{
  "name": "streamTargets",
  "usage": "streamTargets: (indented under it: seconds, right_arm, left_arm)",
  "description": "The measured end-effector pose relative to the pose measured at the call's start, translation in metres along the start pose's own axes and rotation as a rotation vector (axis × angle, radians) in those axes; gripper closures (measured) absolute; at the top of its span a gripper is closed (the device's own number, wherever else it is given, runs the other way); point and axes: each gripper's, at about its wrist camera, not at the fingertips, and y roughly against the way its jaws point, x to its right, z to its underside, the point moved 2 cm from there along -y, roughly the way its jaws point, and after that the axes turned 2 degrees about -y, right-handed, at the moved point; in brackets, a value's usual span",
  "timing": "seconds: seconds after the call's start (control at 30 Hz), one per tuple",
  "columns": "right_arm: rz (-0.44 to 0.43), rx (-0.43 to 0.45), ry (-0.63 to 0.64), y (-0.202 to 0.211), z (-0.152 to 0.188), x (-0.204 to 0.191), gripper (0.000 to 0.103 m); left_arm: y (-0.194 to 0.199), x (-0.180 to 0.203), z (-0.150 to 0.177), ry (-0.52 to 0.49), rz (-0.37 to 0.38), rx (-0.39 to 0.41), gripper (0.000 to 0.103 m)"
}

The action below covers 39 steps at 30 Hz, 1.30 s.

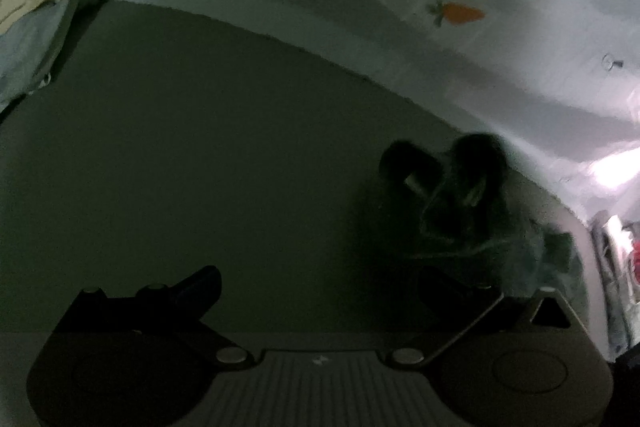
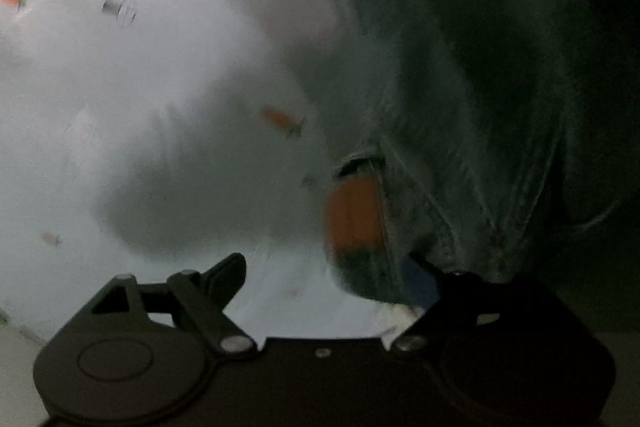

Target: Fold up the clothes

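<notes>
The left claw has its right finger lost in shadow, so its spread cannot be told. Ahead and right of it a dark blurred shape cannot be identified. Past the right claw, motion blur smears the dark garment and an orange patch; cloth hides that claw's right fingertip. The white carrot-print sheet runs off the frame's left edge.

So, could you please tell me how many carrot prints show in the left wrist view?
1: the orange carrot print on the white sheet, upper right. Others may be hidden.
</notes>
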Motion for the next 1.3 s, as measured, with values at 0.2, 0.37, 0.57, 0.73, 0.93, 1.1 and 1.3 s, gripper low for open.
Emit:
streamTargets:
  seconds: [0.2,0.37,0.57,0.73,0.93,1.1,1.3]
  right_arm:
    - [0.015,0.042,0.116,0.019,-0.010,-0.022,0.016]
    - [0.166,0.196,0.281,0.060,-0.042,-0.025,0.018]
    - [0.337,0.253,0.497,0.082,-0.054,-0.043,0.017]
    - [0.648,0.297,0.898,0.084,-0.049,-0.061,0.009]
    - [0.771,0.172,1.000,0.076,-0.068,-0.038,0.009]
    - [0.752,0.065,1.010,0.062,-0.085,-0.028,0.005]
    - [0.734,-0.008,0.932,0.050,-0.117,-0.024,0.007]
  left_arm:
    - [0.019,0.010,-0.011,-0.006,0.102,0.059,0.000]
    - [0.030,0.024,-0.019,0.017,0.232,0.112,0.000]
    - [0.007,0.059,-0.018,-0.159,0.179,0.063,0.000]
    - [-0.032,0.063,-0.012,-0.187,0.126,-0.013,0.000]
    - [-0.065,0.064,-0.001,-0.183,0.170,-0.105,0.000]
    - [-0.079,0.082,0.000,-0.251,0.242,-0.125,0.001]
    - [-0.092,0.081,0.000,-0.149,0.310,-0.148,0.007]
